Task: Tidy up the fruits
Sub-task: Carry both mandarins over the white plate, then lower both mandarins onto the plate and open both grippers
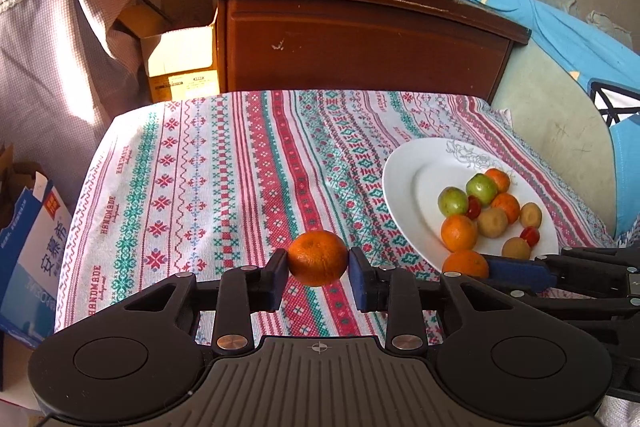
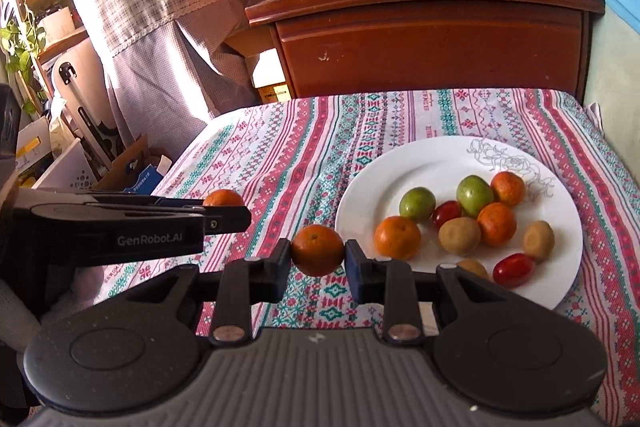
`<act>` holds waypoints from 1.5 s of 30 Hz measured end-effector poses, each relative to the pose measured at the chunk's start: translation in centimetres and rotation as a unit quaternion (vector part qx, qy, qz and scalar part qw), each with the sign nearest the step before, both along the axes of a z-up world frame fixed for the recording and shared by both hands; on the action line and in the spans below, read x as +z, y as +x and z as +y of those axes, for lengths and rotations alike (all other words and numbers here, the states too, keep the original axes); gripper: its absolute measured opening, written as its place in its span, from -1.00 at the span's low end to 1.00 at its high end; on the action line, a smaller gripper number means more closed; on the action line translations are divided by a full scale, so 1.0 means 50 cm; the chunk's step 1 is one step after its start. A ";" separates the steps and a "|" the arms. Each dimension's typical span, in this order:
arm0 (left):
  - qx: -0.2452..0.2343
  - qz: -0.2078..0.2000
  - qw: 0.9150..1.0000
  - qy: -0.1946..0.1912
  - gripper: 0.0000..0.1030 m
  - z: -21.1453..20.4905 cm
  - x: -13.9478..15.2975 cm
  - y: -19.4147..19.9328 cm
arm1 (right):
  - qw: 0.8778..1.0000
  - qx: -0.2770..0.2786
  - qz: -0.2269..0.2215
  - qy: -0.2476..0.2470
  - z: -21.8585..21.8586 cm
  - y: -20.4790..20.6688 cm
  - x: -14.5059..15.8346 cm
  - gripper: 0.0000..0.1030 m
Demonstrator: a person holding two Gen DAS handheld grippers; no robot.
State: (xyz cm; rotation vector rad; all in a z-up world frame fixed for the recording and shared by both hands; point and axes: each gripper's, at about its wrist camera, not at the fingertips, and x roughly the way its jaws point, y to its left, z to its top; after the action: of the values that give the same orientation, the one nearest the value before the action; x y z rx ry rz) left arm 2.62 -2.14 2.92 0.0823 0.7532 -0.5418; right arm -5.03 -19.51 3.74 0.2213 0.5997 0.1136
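Nearest, the left tool [image 1: 318,269] grips a mandarin [image 1: 318,258] above the cloth-covered worktop [image 1: 200,167]; the right tool [image 2: 318,261] grips another mandarin [image 2: 317,250] at the plate's [image 2: 368,187] near-left rim. Beyond, ten fruits sit mixed on the plate, so sorting looks barely begun.

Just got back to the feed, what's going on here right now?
Both claws are holding tangerines above the patterned tablecloth. The left claw is shut on one tangerine, the right claw on another tangerine. The white plate to the right holds three more tangerines, plus green, brown and small red fruits.
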 end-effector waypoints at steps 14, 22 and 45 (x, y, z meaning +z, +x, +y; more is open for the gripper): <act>-0.021 -0.026 0.998 -0.044 -0.43 -0.072 0.068 0.027 | 0.995 -0.078 -0.052 0.027 -0.127 0.032 0.070 -0.43; -0.034 -0.012 0.999 -0.042 -0.43 -0.135 0.048 0.042 | 0.995 -0.090 -0.035 0.039 -0.165 0.083 0.047 -0.44; -0.044 0.022 0.999 -0.019 -0.17 -0.196 0.001 0.051 | 0.990 -0.120 0.010 0.079 -0.200 0.125 0.000 -0.34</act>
State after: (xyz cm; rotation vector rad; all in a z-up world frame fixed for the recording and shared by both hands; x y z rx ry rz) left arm 5.16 -11.95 2.96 0.0683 0.7840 -0.6444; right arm 1.22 -29.52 3.73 0.4474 0.5794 -0.0733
